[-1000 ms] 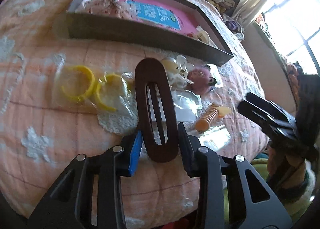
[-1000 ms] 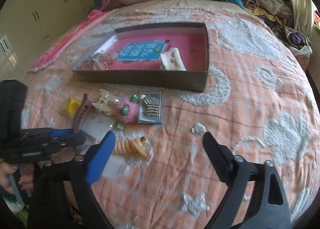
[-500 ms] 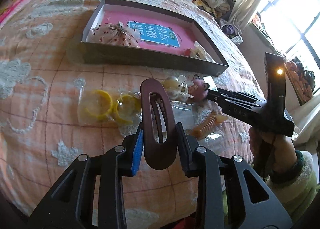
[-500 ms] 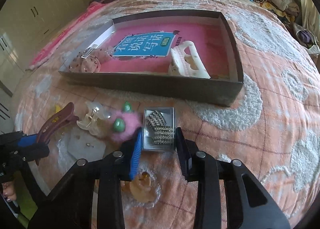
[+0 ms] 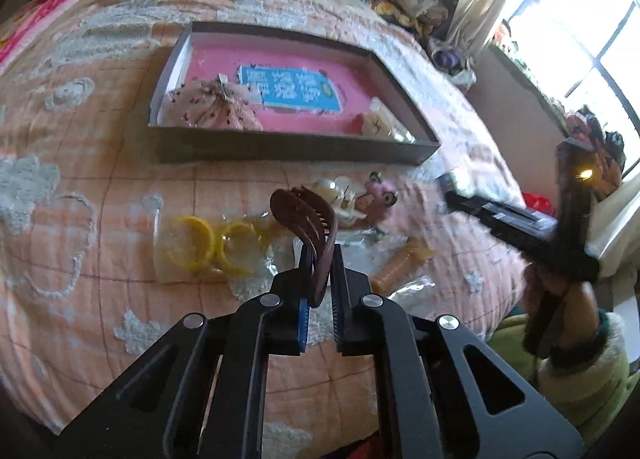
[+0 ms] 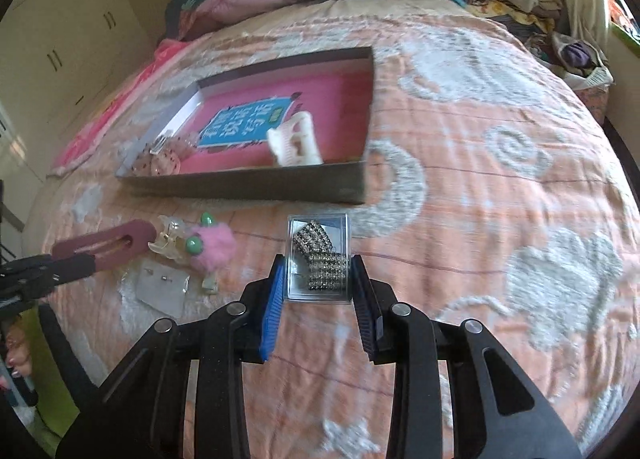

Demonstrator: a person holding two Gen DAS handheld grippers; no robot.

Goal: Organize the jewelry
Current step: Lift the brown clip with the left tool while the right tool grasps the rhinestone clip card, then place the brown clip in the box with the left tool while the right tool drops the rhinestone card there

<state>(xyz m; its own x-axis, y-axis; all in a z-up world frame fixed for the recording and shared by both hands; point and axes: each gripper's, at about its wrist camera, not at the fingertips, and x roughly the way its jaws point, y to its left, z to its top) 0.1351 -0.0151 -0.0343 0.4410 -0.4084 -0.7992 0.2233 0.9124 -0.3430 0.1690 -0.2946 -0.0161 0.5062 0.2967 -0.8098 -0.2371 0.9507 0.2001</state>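
Left claw (image 5: 320, 259) hides the brown hair clip's (image 5: 306, 219) lower end.

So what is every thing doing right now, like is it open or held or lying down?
Left gripper: shut on the brown oval hair clip.
Right gripper: shut on the clear plastic box of sparkly clips.
Grey cardboard box with pink bottom: open, lidless.
Yellow bangles in clear bag: lying flat.

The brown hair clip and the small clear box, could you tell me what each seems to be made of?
Brown hair clip: probably plastic, smooth with a slight sheen and moulded teeth. Small clear box: likely hard transparent plastic, see-through with bright edges.
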